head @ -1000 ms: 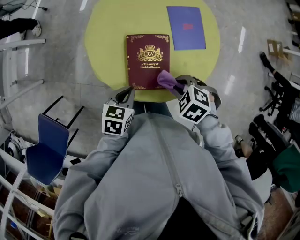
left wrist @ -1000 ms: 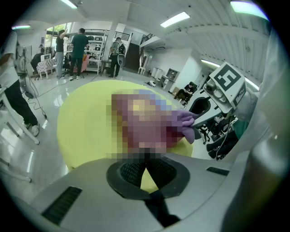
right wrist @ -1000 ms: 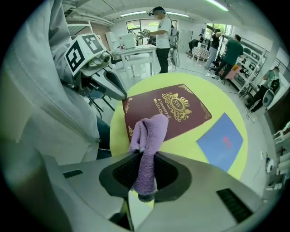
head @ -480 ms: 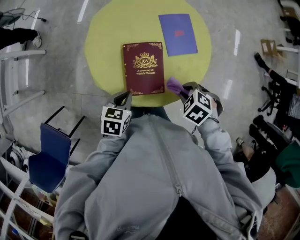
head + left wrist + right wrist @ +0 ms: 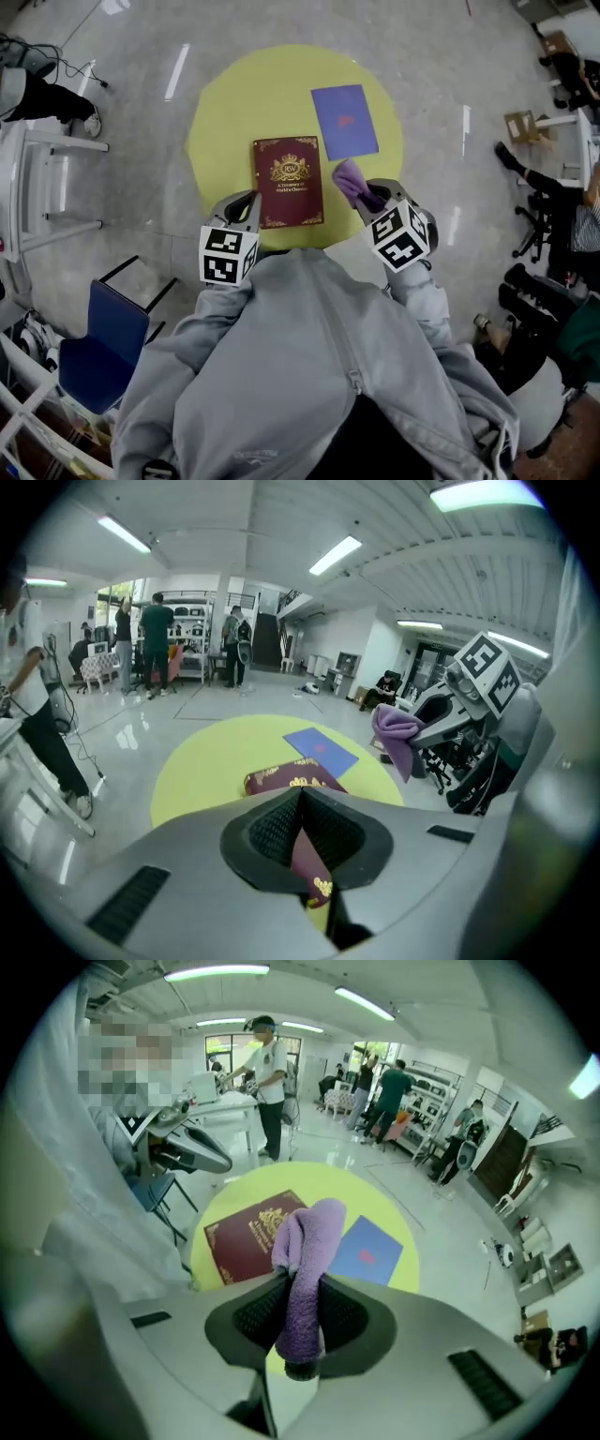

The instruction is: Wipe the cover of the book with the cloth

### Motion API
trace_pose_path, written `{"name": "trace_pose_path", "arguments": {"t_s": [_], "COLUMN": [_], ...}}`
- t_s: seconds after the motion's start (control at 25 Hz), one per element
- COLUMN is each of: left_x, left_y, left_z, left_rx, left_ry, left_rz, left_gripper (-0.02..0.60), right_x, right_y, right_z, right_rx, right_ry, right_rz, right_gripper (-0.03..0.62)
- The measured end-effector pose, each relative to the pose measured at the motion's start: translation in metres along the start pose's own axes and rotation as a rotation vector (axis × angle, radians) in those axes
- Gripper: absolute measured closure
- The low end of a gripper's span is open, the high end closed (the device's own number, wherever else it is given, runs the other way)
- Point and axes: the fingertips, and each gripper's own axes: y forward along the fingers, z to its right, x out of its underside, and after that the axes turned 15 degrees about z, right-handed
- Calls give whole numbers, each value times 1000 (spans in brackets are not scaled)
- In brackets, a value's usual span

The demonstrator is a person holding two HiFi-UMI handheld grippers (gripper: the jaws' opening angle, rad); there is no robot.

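A maroon book [image 5: 289, 181] with gold print lies closed on the round yellow table [image 5: 234, 112]. In the right gripper view the book [image 5: 251, 1234] lies ahead and to the left. My right gripper [image 5: 368, 194] is shut on a purple cloth [image 5: 349, 177], which hangs just right of the book, off its cover. The cloth [image 5: 305, 1251] stands up between the fingers. My left gripper [image 5: 246, 199] hovers at the book's near left corner, shut with nothing held. In the left gripper view the book [image 5: 286, 778] shows beyond the tips.
A blue folder [image 5: 344, 122] lies on the table's far right side. A blue chair [image 5: 103, 323] stands at my left. White frames [image 5: 37, 178] are further left, dark office chairs [image 5: 544, 281] at the right. Several people [image 5: 155, 639] stand far off.
The right gripper carried the cloth off the book's near right corner to the right of it. The head view now takes in more of the room. The left gripper stayed put.
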Motion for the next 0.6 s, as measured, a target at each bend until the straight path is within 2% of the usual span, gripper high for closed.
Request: {"name": "trace_pose_path", "arguments": {"t_s": [0.16,0.4,0.6], "left_x": [-67,-167,-233], "left_y": [-10,-30,-50], "left_z": [0,10,17], "left_rx": [-15,-33,-70], "left_ry": [68,127,179], "left_rz": [139,366,528], "left_gripper": [563,563,563], "right_x": [-62,-155,-216], "right_y": [-25,-71,-110], "right_z": [23,49,59], "right_rx": [115,260,361], "right_ry": [5,15,25], "right_rz": [184,483,698], "right_gripper": [507,507,507]}}
